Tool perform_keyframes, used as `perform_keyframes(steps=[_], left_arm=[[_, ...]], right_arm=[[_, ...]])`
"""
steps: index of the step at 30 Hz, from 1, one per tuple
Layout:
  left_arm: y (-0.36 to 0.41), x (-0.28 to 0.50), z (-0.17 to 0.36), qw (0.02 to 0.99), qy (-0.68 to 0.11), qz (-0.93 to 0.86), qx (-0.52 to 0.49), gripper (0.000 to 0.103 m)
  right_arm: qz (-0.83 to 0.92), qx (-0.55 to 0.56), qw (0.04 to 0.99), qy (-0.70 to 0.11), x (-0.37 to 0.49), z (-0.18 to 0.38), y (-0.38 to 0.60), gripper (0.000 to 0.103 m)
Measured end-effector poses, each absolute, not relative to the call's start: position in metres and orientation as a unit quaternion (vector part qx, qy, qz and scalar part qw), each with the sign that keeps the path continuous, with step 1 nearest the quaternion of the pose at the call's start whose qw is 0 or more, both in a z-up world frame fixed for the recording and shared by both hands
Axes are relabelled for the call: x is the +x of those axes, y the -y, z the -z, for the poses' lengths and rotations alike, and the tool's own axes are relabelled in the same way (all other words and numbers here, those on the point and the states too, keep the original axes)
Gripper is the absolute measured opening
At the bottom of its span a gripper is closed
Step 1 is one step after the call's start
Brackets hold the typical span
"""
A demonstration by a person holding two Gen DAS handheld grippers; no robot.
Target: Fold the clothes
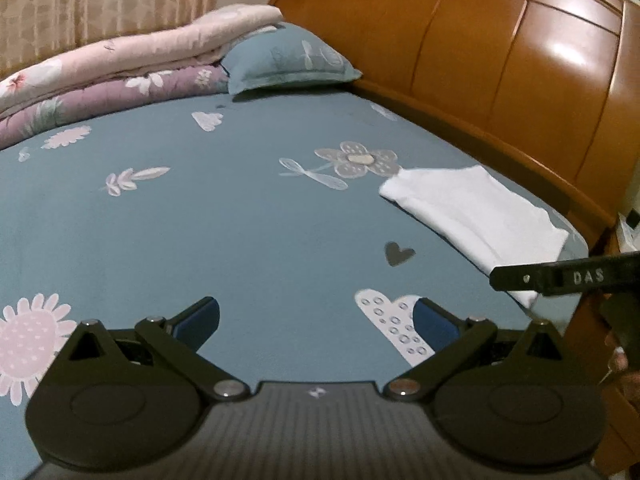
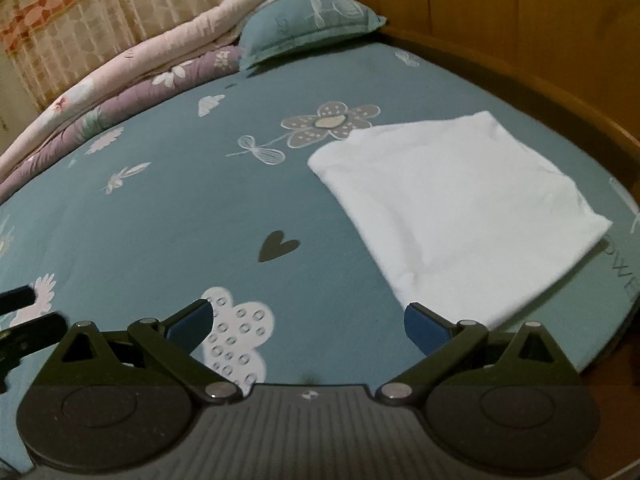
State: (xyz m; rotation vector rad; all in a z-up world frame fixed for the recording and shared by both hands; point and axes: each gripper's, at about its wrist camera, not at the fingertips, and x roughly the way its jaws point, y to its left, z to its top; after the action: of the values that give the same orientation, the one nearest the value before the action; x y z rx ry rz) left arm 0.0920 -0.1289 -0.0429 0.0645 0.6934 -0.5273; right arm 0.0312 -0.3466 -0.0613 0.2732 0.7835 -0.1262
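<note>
In the left wrist view the left tool (image 1: 316, 320) hangs low over the bed sheet (image 1: 200, 220) at the bottom of the frame, its blue-padded jaws spread wide with nothing between them. The folded white cloth (image 1: 476, 212) sits at the right of the frame, close to the wooden headboard (image 1: 500, 60), likely parked there as a finished piece out of the way. A black bar of the right tool (image 1: 568, 276) crosses the cloth's lower corner here. The right wrist view shows the right tool (image 2: 308, 320) equally spread and empty. It gives the cloth (image 2: 460, 208) far more fully: a neat rectangle lying flat at centre right, its near edge just above the right jaw. The pillow (image 2: 312, 20) and stacked quilts (image 2: 140, 80) fill the upper left.
</note>
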Motion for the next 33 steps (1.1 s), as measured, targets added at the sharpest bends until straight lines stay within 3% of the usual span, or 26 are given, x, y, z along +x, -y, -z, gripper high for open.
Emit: perform_keyframes(steps=[16, 33], left_arm=[[0.178, 0.057, 0.025, 0.887, -0.317, 0.327, 0.073, 0.102], [0.178, 0.027, 0.016, 0.883, -0.354, 0.299, 0.079, 0.102]], right_arm=[[0.104, 0.124, 0.915, -0.369, -0.036, 0.037, 0.331, 0.103], [0.163, 0.118, 0.912, -0.358, -0.095, 0.017, 0.316, 0.103]])
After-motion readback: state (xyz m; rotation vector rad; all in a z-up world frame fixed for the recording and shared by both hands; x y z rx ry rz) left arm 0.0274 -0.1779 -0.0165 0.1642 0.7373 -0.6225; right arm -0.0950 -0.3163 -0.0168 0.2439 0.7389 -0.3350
